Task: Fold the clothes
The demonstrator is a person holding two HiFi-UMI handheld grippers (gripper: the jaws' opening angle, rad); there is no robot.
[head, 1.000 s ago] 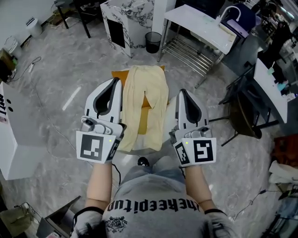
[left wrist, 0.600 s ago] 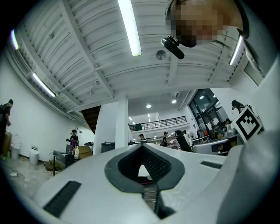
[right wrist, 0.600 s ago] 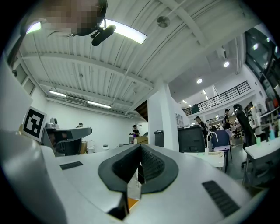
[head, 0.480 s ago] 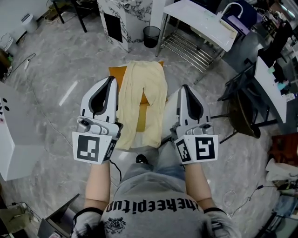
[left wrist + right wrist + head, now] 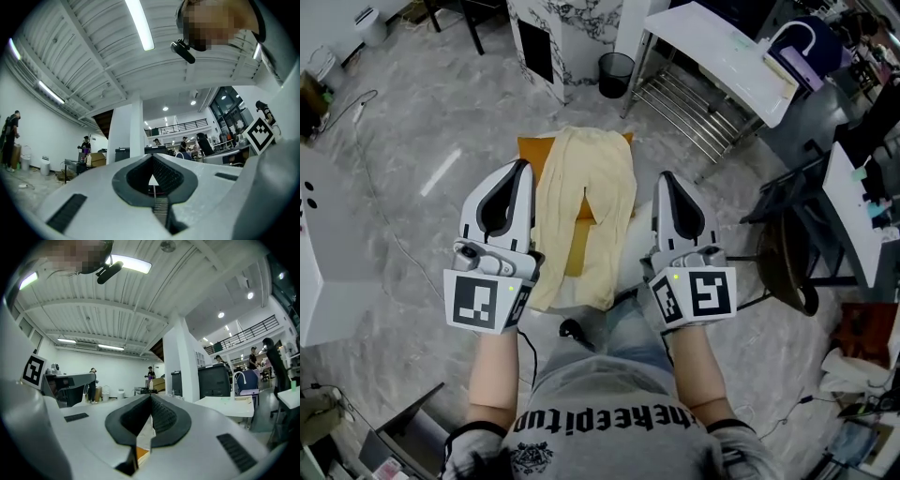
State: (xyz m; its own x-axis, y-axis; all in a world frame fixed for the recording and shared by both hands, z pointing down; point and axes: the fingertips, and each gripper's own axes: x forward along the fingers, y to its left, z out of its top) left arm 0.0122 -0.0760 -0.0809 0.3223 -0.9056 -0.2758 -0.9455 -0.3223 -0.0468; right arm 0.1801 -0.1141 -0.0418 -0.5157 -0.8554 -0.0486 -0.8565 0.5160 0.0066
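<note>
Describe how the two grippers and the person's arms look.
The left gripper and right gripper match: white tapered shells with black ribbed pads inside. At its rear each carries a cube of black-and-white square markers. The person wears a grey T-shirt with black lettering, and the forearms are uncovered.

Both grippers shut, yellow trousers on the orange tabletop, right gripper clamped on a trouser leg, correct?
No: the right gripper is shut on nothing, as the right gripper view shows. The left gripper is shut too, and the yellow trousers lie on the orange tabletop.
</note>
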